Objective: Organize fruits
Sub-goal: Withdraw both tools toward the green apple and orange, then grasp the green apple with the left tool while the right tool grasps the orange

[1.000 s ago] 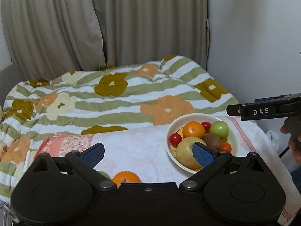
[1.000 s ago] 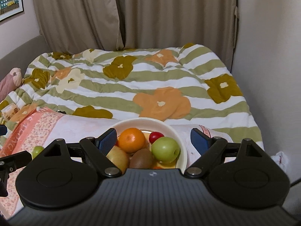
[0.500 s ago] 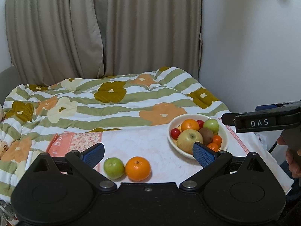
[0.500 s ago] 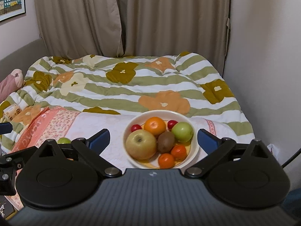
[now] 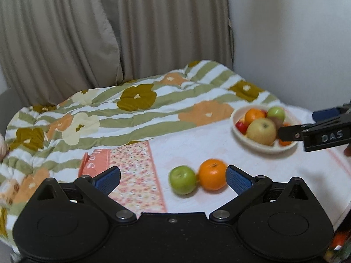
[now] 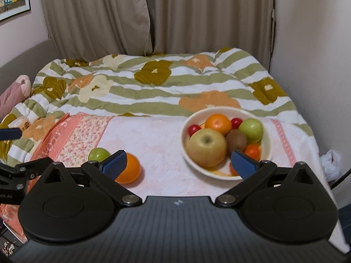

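A white bowl [image 6: 268,141] holds a big yellow apple [image 6: 206,147], an orange, a green apple, a kiwi, cherry tomatoes and small oranges; it also shows in the left wrist view [image 5: 238,130]. A loose green apple [image 5: 182,179] and a loose orange [image 5: 212,174] lie side by side on the pink cloth [image 5: 193,144]; both show in the right wrist view, the apple [image 6: 98,154] and the orange [image 6: 130,169]. My left gripper [image 5: 173,178] is open and empty, just short of the loose pair. My right gripper [image 6: 178,164] is open and empty, in front of the bowl.
The cloth lies on a bed with a striped flowered quilt [image 6: 166,87]. Curtains [image 6: 153,15] hang behind, a wall [image 6: 313,43] on the right. A pink plush toy [image 6: 13,92] lies at the left edge. The right gripper's finger [image 5: 316,131] crosses before the bowl.
Both grippers have pulled back and swung left. The loose apple and orange came into view and now sit between the left fingers' line. Both grippers stayed open.
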